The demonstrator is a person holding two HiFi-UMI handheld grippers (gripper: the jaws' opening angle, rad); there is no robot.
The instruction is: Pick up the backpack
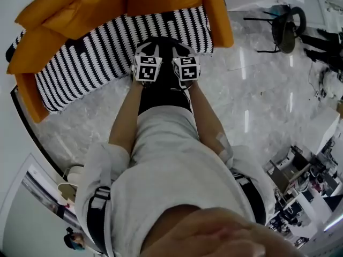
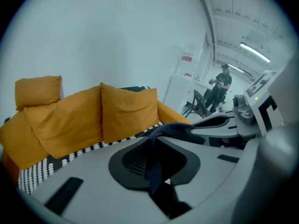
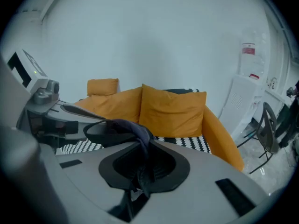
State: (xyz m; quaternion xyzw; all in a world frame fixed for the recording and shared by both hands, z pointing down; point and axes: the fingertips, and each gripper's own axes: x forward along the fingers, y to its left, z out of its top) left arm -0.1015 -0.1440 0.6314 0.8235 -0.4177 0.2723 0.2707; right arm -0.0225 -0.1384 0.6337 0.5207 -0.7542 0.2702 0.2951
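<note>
The black backpack (image 1: 163,92) hangs between my forearms, in front of the sofa. Its dark carry strap (image 2: 154,169) runs between the pads of my left gripper (image 2: 158,136), which is shut on it. The same strap (image 3: 139,171) loops across into my right gripper (image 3: 145,146), also shut on it. In the head view the left gripper (image 1: 149,50) and right gripper (image 1: 182,51) stand side by side, almost touching, their marker cubes facing up. Each gripper shows in the other's view: the right gripper (image 2: 224,125) and the left gripper (image 3: 60,118).
An orange sofa (image 1: 107,55) with a black-and-white patterned seat and orange cushions (image 1: 80,9) stands just ahead. A dark chair (image 1: 284,28) stands on the marble floor (image 1: 257,106) at the right. A white cabinet (image 3: 243,101) stands beside the sofa, and a person (image 2: 223,85) is far off.
</note>
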